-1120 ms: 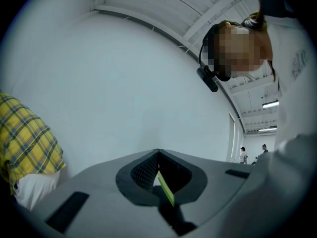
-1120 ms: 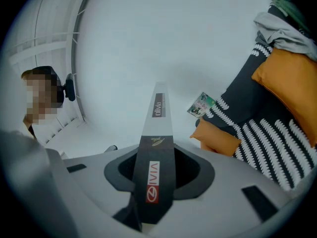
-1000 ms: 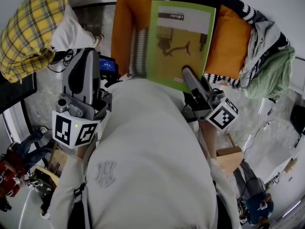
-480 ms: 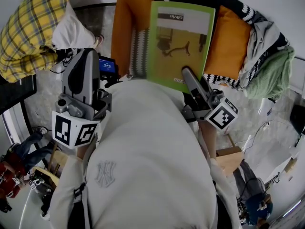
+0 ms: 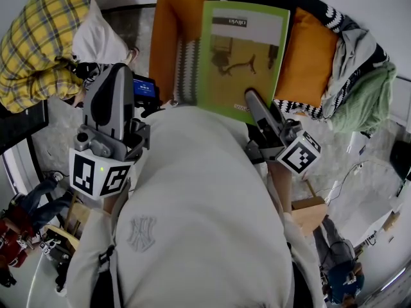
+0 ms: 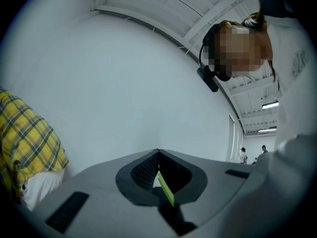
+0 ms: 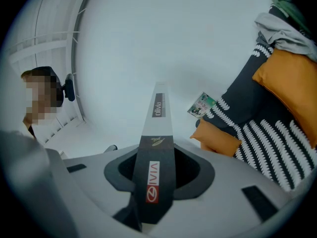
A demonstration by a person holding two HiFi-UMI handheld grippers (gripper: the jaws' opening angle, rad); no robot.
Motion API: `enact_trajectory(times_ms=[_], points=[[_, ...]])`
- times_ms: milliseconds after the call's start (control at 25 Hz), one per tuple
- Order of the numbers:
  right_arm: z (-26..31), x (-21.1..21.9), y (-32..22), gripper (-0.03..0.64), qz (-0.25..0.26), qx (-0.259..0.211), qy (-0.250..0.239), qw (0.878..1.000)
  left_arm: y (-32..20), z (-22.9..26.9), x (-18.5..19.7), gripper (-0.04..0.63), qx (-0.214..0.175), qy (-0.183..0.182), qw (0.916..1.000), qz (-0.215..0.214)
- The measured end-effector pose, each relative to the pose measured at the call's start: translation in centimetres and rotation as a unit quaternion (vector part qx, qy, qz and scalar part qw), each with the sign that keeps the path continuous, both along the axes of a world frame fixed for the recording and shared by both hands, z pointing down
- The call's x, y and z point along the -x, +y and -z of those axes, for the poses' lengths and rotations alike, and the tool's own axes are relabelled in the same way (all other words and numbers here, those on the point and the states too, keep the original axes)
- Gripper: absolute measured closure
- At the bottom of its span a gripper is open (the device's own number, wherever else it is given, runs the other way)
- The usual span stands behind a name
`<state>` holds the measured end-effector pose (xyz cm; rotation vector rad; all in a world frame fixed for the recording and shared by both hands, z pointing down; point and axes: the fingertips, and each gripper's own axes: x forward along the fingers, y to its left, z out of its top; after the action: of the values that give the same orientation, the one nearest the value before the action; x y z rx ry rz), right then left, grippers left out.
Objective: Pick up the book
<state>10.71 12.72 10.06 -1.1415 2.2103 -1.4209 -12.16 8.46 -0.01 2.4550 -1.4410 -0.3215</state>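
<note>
Most of the job looks done: right tongs (image 7: 157, 155) clamp the green book (image 5: 241, 50) by its spine, raised upright over the sofa (image 5: 185, 76); left tongs (image 6: 158, 152) sit closed and idle; nothing obvious remains

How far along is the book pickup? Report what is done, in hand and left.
Done: the right gripper is shut on the book at its lower edge. The book looks raised off the sofa, and the right gripper view shows it against the bare wall. In hand: holding it up. Left: nothing obvious for the pickup itself. The left gripper is shut, off to the side.
</note>
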Motion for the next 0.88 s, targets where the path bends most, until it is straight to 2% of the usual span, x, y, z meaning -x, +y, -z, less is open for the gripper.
enact_trajectory(times_ms=[880], points=[[0.1,-0.02,-0.09,0.472,0.002,0.004,0.006,1.0,-0.63,0.17,0.21,0.586,0.001,0.003,1.0,0.003]])
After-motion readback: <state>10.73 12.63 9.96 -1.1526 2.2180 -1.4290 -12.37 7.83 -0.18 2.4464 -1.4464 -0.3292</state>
